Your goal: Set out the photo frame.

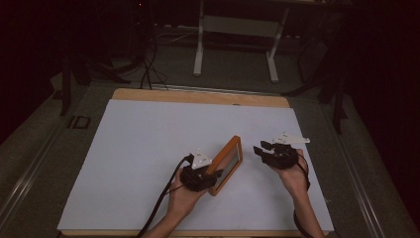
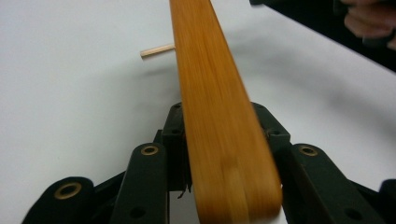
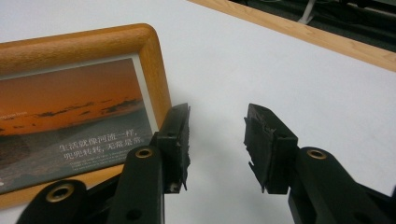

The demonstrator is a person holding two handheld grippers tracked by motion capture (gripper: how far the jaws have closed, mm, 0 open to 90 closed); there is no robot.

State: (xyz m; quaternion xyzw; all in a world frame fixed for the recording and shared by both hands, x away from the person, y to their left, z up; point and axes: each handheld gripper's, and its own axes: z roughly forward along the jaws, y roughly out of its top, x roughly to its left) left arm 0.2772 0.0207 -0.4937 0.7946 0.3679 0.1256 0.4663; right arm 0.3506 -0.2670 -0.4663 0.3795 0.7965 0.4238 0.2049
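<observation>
I'm looking down on the counter (image 1: 148,148), white sheet over a wooden top, and both my hands come in from the near edge. My left hand (image 1: 182,197) sits low, forearm angled up and to the right, wrist roughly level, and its left gripper (image 1: 204,174) has the frame (image 1: 227,163) by its near end. In the left gripper view the fingers (image 2: 173,135) are clamped on the frame (image 2: 215,116), one either side of the wooden edge, which runs straight away from the camera; a small wooden peg (image 2: 156,50) sticks out from its back on the left. The frame stands up on edge, tilted, near the middle of the counter's front half, its far end pointing away and to the right. My right hand (image 1: 293,173) is off to the right, forearm rising almost straight up the picture, wrist bent so the right gripper (image 1: 261,148) points left toward the frame, just beside it but not touching. In the right gripper view the fingers (image 3: 177,140) stand apart with bare sheet between them, nothing held; the frame's (image 3: 93,46) rounded corner and its orange sunset print lie just left of the left finger. Whether that finger brushes the frame's edge I can't tell.
</observation>
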